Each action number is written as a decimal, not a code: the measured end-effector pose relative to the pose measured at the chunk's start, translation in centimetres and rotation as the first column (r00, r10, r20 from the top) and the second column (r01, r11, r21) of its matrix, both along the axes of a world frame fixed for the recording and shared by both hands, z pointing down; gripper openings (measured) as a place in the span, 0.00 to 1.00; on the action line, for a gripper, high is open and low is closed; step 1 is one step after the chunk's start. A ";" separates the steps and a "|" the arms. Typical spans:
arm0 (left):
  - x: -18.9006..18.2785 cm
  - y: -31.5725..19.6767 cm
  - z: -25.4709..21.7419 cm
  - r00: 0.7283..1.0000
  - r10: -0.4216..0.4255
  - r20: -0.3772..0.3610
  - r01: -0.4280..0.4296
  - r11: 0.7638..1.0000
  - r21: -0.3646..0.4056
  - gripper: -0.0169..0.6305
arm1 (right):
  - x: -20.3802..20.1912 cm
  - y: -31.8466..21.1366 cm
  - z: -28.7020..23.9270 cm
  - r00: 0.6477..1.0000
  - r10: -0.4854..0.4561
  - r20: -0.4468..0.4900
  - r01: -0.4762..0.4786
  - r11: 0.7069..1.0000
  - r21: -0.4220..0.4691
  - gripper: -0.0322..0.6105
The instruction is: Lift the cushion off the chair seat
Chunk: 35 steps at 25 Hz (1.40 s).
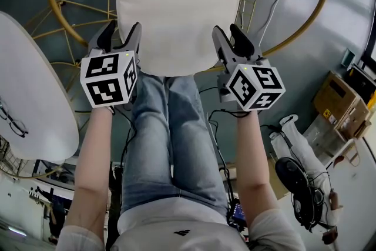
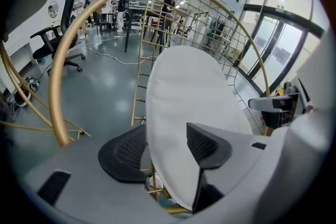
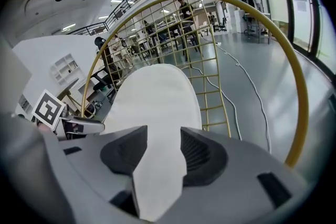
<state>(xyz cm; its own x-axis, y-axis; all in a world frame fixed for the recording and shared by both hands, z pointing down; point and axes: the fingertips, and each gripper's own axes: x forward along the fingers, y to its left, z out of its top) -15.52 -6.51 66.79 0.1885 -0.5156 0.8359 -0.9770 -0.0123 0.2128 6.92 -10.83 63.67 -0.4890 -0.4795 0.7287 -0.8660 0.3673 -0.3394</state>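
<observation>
1. Cushion: white, flat on the seat of the gold wire chair, at 12 o'clock in the head view. Its near edge runs across the picture between my two tools. It is not lifted yet.
2. Left gripper: at 10 o'clock from the centre of the head view, at the cushion's near-left corner. In the left gripper view the jaws stand wide apart. The cushion's edge lies between them, with gold wire showing in the gap on one side. Nothing is clamped.
3. Right gripper: at 2 o'clock, at the near-right corner. In the right gripper view the jaws are parted and straddle the cushion's edge. The fabric fills most of the gap between the pads, but I see no pinch or crease in it, so I read this one as not gripping either.
4. Step in hand, as I judge it: the approach is finished and both tools are in place for a two-handed grasp. The grasp itself is not made.
5. Next move calls for:
   - closing both tools on the edge together, deep enough that the pads catch padding and not just the seam;
   - checking that no chair wire sits between the left jaws before squeezing;
   - then raising both sides evenly toward me.
6. Risk, my guess: an uneven lift lets the soft cushion sag or slide out at 12 o'clock.
</observation>
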 end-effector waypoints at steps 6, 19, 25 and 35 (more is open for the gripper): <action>0.1 0.4 1.3 1.000 0.004 -0.002 -0.004 0.999 -0.040 0.41 | 1.1 -0.3 1.5 0.999 0.026 -0.038 -0.027 0.999 -0.028 0.38; 0.8 0.1 2.0 1.000 0.006 -0.008 -0.007 0.997 -0.079 0.41 | 3.0 -0.3 4.2 0.993 0.072 -0.089 -0.081 0.992 -0.100 0.42; 1.0 -0.4 2.3 1.000 0.019 -0.006 -0.019 0.996 -0.090 0.41 | 3.0 -0.4 5.1 0.993 0.090 -0.079 -0.100 0.986 -0.133 0.44; 0.6 -0.2 2.2 0.999 0.031 -0.012 -0.032 0.994 -0.101 0.41 | 1.2 0.2 5.4 0.998 0.057 -0.030 -0.062 0.981 -0.181 0.43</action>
